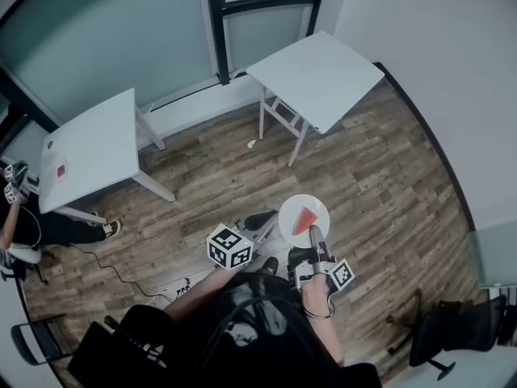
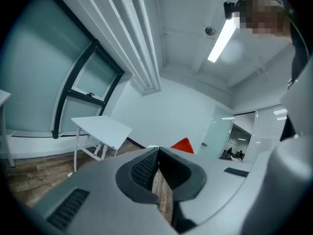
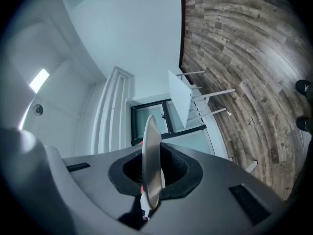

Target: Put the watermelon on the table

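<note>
A red wedge of watermelon (image 1: 305, 219) lies on a small white plate (image 1: 292, 209), held level above the wood floor. My right gripper (image 1: 315, 236) is shut on the plate's near rim. In the right gripper view the plate (image 3: 151, 155) stands edge-on between the pads. My left gripper (image 1: 257, 221) hovers just left of the plate, with its marker cube (image 1: 229, 246) behind it. Its jaws (image 2: 157, 155) meet at the tips with nothing between them, and the watermelon's red tip (image 2: 183, 145) shows just beyond. A white table (image 1: 319, 75) stands ahead by the window.
A second white table (image 1: 93, 148) stands at the left with a small red thing (image 1: 60, 169) on it, and a person (image 1: 20, 225) sits beside it. A cable (image 1: 121, 273) trails over the floor. A dark chair (image 1: 452, 330) is at the lower right.
</note>
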Demonstrator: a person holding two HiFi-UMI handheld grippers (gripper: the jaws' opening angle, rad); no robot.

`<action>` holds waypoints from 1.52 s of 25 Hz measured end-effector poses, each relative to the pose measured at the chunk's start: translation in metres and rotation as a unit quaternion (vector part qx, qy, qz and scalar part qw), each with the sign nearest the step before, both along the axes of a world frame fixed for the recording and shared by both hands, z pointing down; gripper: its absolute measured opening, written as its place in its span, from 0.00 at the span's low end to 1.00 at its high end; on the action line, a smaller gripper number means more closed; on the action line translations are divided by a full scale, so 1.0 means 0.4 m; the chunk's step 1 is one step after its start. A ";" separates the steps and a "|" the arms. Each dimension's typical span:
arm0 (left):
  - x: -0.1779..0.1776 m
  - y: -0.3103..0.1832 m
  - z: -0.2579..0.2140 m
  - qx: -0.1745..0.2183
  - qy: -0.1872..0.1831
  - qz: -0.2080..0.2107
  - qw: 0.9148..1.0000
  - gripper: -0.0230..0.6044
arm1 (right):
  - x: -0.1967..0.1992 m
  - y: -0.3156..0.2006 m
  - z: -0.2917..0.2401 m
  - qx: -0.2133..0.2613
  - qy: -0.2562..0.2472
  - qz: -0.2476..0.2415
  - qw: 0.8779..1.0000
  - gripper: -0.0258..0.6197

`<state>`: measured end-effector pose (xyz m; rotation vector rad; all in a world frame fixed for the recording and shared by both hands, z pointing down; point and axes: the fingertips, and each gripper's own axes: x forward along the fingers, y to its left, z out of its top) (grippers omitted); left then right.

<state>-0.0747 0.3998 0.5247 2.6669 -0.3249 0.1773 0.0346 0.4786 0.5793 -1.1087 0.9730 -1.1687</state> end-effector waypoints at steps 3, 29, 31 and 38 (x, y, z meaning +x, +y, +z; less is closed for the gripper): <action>0.029 0.000 0.012 -0.008 -0.001 0.003 1.000 0.04 | 0.030 0.008 0.009 -0.003 -0.001 0.002 1.000 0.09; 0.055 -0.437 0.051 0.004 -0.007 -0.095 0.995 0.04 | 0.108 -0.452 0.106 0.000 -0.026 -0.107 0.994 0.09; 0.028 -0.519 0.057 -0.013 0.006 -0.108 0.994 0.04 | 0.094 -0.532 0.103 -0.001 -0.014 -0.121 0.993 0.09; 0.008 -0.708 0.085 -0.024 0.003 -0.110 0.994 0.04 | 0.065 -0.717 0.091 0.006 -0.016 -0.116 0.993 0.09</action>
